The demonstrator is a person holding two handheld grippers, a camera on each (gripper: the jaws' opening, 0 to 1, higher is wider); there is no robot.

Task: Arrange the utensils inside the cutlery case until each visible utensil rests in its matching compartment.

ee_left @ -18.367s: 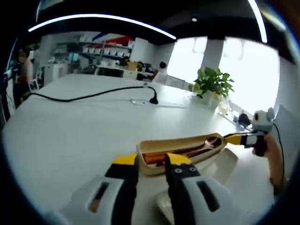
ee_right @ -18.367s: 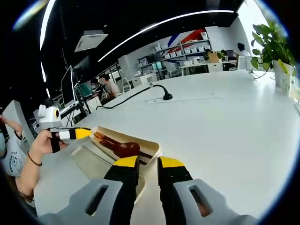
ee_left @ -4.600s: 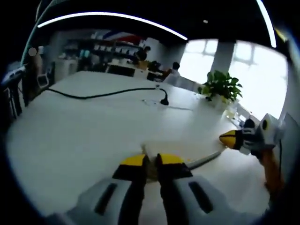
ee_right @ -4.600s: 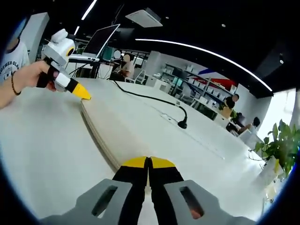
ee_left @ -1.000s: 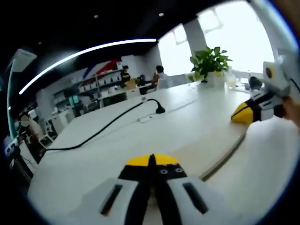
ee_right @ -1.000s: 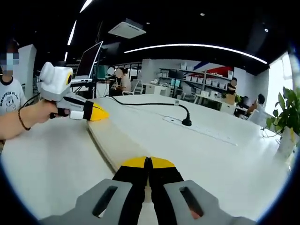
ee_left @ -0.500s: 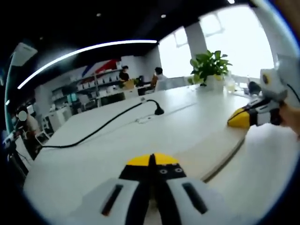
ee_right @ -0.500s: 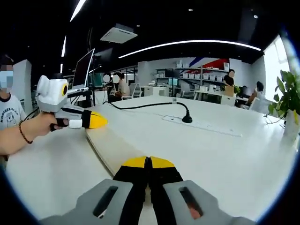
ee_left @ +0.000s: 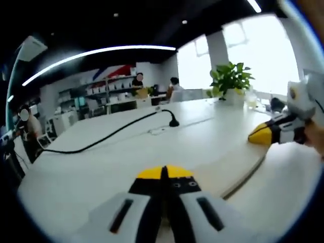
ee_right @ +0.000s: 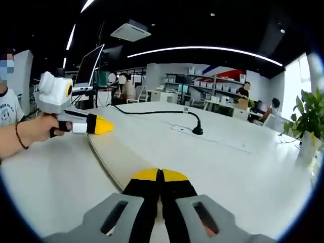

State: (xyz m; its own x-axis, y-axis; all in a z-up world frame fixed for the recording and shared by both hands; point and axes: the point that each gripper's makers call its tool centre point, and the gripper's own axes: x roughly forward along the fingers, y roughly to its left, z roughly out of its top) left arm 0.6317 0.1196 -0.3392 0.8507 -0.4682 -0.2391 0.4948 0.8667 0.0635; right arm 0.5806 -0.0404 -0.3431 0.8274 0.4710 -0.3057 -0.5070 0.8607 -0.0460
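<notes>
Since the open tray with utensils seen earlier, the cutlery case (ee_right: 119,159) lay closed on the desk (ee_left: 101,162), left gripper (ee_left: 164,172) and right gripper (ee_right: 160,175) jaws pressed together at opposite ends.

- We found the white table (ee_right: 243,167) wide and bare toward its far edge, with free passage there.
- A black cable (ee_left: 101,142) ran across the far part and ended in a plug (ee_right: 197,131), a low obstacle.
- The closed cutlery case (ee_right: 119,157) lay near the front edge, with the left gripper (ee_right: 104,125) at one end and the right gripper (ee_left: 260,135) at the other.
- A potted plant (ee_left: 230,83) stood by the far right corner.
</notes>
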